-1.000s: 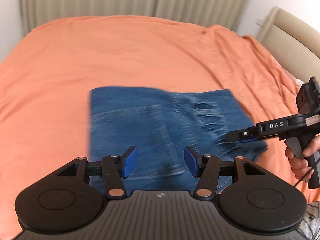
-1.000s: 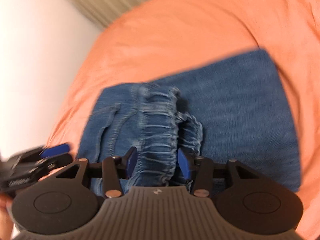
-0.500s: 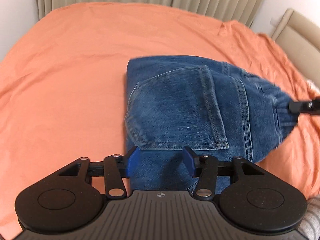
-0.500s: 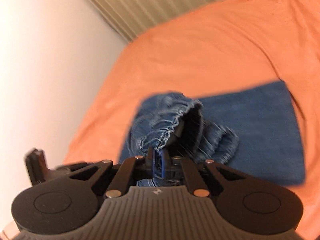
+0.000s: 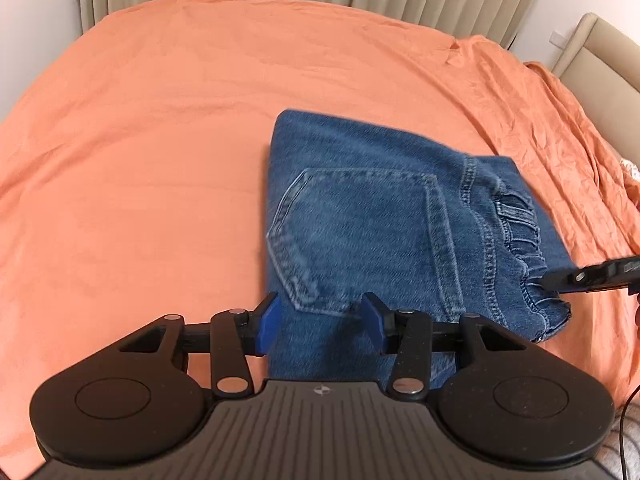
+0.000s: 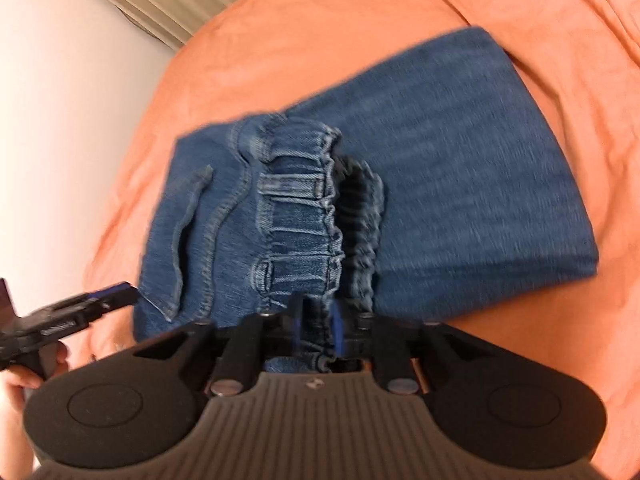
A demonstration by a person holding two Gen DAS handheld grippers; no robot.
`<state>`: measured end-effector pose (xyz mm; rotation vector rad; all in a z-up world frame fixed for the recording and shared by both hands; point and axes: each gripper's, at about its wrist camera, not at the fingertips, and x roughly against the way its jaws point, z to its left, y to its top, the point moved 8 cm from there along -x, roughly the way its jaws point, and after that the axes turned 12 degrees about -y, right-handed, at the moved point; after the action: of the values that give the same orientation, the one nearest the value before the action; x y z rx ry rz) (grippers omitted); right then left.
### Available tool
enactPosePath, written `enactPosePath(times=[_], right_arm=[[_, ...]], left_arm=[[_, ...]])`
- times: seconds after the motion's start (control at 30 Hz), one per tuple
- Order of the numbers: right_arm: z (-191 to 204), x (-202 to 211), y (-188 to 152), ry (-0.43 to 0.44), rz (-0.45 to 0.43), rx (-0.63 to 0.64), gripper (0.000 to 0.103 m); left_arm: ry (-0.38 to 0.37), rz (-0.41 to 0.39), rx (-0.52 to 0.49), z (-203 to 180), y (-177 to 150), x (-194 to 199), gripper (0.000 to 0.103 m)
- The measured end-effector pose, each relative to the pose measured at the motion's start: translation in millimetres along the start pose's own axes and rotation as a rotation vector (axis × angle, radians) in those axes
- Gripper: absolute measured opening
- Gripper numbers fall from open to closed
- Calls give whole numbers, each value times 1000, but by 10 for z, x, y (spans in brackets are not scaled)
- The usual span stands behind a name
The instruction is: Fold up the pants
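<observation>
Folded denim pants (image 5: 384, 240) lie on the orange bed sheet (image 5: 160, 160), near the front of the bed, back pocket (image 5: 360, 232) uppermost and gathered waistband (image 6: 304, 216) at the right-hand edge of the stack. Compared with a second ago, the waistband half has been carried over the leg half, so the bundle now reads as a compact rectangle rather than a flat spread. The right tool (image 6: 316, 332) straddles the waistband; its jaws, clenched half a second ago, have just been opening, and the blue pads stand slightly parted with the cloth between them, so the grip appears released. The left tool (image 5: 320, 322) hovers at the near edge of the bundle, jaws parted and grasping nothing, having narrowed a little. The final fold therefore seems laid, with the task close to complete; what probably remains is withdrawing both tools without dragging the top layer, and perhaps squaring the slightly skewed waistband corner (image 5: 552, 320).
</observation>
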<state>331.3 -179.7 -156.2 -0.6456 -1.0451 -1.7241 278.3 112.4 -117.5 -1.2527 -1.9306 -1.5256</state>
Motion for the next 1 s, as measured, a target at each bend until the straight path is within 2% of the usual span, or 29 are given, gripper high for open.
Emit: enactPosePath(times=[0.03,0.17,0.23,0.37,0.43,0.5,0.57,0.63,0.77,0.83,1.0], right_arm=[[-18,35,27,31,-13,-15,53],[-58,16,287,98,-41,-98,55],[-112,-120,398,120,-43,-165,55],[-244,-372,499,138,-5,-259,55],[-242,-474,480,157,6,-283,52],[-176,-504,488,170,3,-279,34],[-108,-444,545,132,-22,-238,19],[29,-324,635,101,-58,-160,15],[536,100,833,47,-153,36,13],[837,353,974,63,-201,120,12],[1243,850,1339,45,-257,225,12]], left_arm=[[-4,-8,4,-8,29,-15,54],[-20,-31,23,-19,171,-83,54],[-26,-40,30,-29,248,-116,54],[-27,-53,37,-15,311,-155,54],[-21,-49,40,20,311,-168,54],[-11,-42,49,77,297,-182,54],[-6,-38,67,123,286,-184,54],[-8,-44,87,160,285,-169,54],[-9,-72,117,211,318,-114,54],[-3,-106,136,229,373,-46,54],[-31,-180,195,253,582,56,54]])
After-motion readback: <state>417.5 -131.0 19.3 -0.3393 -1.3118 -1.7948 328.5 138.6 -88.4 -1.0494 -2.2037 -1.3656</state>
